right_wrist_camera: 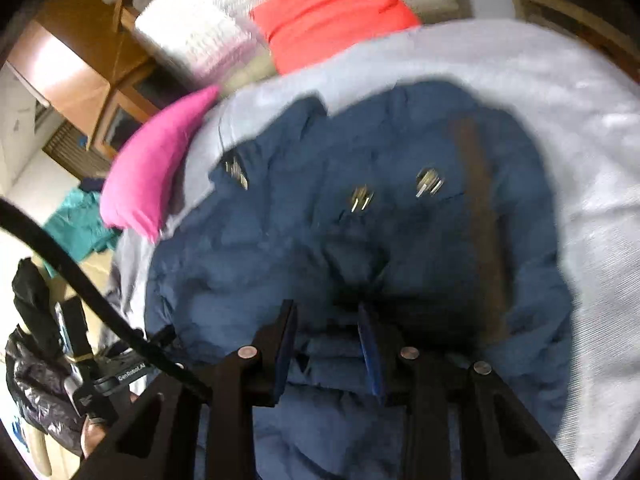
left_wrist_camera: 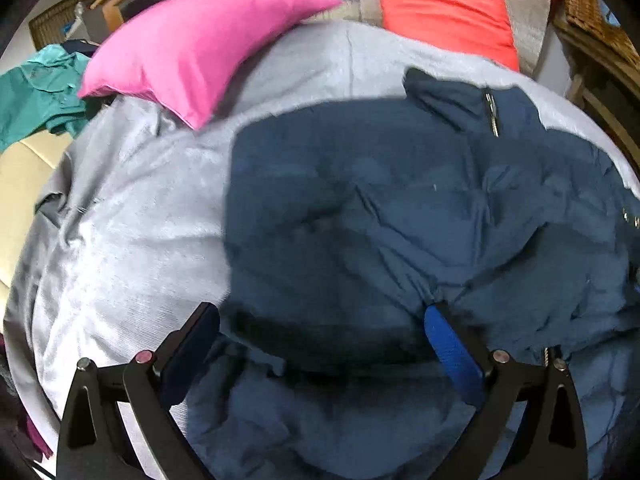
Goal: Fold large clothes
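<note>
A: Looking at the blue jacket (left_wrist_camera: 380,208), where is it?

B: It lies puffy on the grey blanket (left_wrist_camera: 120,240), near the pink pillow (left_wrist_camera: 192,48). The orange pillow (left_wrist_camera: 444,12) sits behind the jacket.

A: What is the left gripper (left_wrist_camera: 320,320) doing?

B: Its fingers stand wide apart over the jacket's near edge. It grips nothing.

A: And the right gripper (right_wrist_camera: 328,320)?

B: Its fingers are close together with blue cloth bunched between them. I think it pinches a fold of the jacket, but the picture is blurry.

A: Which step is this?

B: I think the jacket is being folded over. Next, the left gripper needs to grab the near edge, so both can lift it toward the orange pillow.
</note>
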`<control>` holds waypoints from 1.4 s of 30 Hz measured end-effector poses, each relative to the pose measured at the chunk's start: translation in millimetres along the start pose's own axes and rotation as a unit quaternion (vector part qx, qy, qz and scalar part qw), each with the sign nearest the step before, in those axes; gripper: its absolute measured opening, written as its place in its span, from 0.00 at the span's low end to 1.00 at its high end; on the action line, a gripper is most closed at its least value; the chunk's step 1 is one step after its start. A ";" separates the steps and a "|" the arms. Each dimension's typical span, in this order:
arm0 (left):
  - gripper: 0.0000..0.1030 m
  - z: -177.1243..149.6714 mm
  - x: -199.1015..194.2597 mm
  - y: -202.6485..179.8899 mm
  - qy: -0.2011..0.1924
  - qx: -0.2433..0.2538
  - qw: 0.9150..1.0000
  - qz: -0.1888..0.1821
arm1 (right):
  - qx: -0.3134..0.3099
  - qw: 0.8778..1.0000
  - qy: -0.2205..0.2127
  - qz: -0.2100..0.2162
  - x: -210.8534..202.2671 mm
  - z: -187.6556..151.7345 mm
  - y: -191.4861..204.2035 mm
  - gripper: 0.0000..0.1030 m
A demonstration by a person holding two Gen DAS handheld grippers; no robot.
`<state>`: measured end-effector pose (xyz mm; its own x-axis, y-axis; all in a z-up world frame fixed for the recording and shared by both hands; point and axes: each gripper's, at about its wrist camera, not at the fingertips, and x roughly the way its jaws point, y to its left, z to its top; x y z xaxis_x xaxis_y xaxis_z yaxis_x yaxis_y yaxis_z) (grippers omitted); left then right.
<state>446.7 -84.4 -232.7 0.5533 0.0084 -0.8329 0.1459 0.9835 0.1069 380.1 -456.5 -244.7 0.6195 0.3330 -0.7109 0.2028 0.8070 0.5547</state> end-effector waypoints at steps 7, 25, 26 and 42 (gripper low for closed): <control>0.99 7.0 -11.2 43.9 -0.018 -0.066 0.998 -0.011 | 0.113 0.991 -0.066 -0.005 -44.2 20.8 -67.9 0.63; 0.99 -0.4 10.8 32.5 0.020 -0.048 0.999 0.008 | 0.013 0.994 -0.046 -0.101 -22.0 15.8 -41.7 0.28; 0.99 -1.7 16.2 32.2 0.031 -0.047 0.998 0.007 | 0.021 0.994 -0.036 -0.103 -16.8 16.0 -47.2 0.30; 0.99 -1.5 -31.4 37.3 -0.017 -0.061 0.996 -0.068 | 0.093 0.994 -0.003 0.061 -51.1 -4.7 -49.4 0.58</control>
<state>433.5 -47.7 -203.4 0.5626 -0.1306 -0.8163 0.1217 0.9898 -0.0744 334.9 -511.1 -237.9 0.6527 0.4194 -0.6309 0.2627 0.6559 0.7077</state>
